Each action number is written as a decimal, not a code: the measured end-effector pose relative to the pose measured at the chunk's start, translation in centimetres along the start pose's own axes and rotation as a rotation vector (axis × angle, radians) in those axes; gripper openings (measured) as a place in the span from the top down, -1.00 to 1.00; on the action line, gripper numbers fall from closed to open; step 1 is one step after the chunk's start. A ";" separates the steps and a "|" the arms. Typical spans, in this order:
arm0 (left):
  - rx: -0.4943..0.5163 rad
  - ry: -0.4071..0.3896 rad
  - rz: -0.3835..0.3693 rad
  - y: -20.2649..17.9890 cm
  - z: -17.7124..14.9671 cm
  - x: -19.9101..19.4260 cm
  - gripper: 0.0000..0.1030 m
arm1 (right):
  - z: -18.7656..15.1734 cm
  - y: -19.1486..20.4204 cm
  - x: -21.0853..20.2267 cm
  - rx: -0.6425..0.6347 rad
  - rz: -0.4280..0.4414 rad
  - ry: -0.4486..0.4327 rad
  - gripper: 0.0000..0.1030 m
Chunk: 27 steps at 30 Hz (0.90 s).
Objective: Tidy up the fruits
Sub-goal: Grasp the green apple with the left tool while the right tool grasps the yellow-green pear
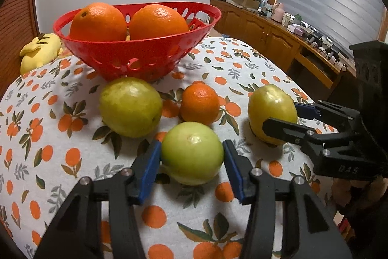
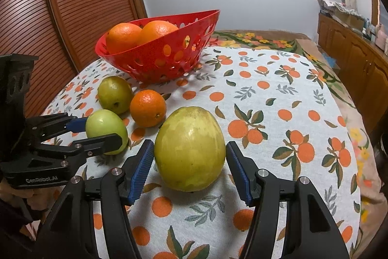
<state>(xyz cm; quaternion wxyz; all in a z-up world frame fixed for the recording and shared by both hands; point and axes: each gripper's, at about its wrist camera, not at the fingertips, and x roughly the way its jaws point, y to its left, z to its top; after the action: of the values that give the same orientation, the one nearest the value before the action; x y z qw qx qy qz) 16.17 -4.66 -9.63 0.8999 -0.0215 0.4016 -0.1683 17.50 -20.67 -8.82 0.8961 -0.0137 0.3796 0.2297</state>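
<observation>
Left tool [image 1: 191, 157] gripping smooth round green fruit [image 1: 192, 152], right tool [image 2: 190, 159] clasping mottled egg-shaped yellow fruit [image 2: 190, 148], perforated red plastic basket [image 1: 135, 52]

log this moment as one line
left gripper: jaws on green fruit | right gripper: jaws on yellow fruit | both fruits on tablecloth | red basket: two oranges

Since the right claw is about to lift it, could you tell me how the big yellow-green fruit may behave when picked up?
The yellow-green fruit looks rounded and smooth, so it could slip or roll if it's nudged. It fills most of the gap in the right claw, so it is probably fairly heavy. Its mottled skin looks firm, not fragile.
</observation>
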 end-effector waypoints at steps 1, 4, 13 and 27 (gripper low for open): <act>-0.001 0.000 0.000 0.0 0.0 -0.1 0.02 | 0.0 0.0 0.0 -0.002 -0.003 0.000 -0.21; -0.006 -0.009 0.003 0.2 0.0 -0.6 0.02 | 0.1 0.2 0.2 -0.008 -0.010 0.003 -0.21; -0.019 -0.042 0.000 0.8 0.2 -2.1 0.02 | 0.8 0.6 1.2 -0.038 -0.016 0.028 -0.21; -0.027 -0.072 0.005 1.5 0.5 -3.5 0.02 | 1.3 0.8 1.2 -0.048 -0.017 0.029 -0.19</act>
<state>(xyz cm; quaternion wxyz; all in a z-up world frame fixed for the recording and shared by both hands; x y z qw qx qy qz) 14.84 -2.19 -7.03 0.9139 -0.0389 0.3711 -0.1599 18.74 -19.26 -8.59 0.8918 -0.0419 0.3870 0.2307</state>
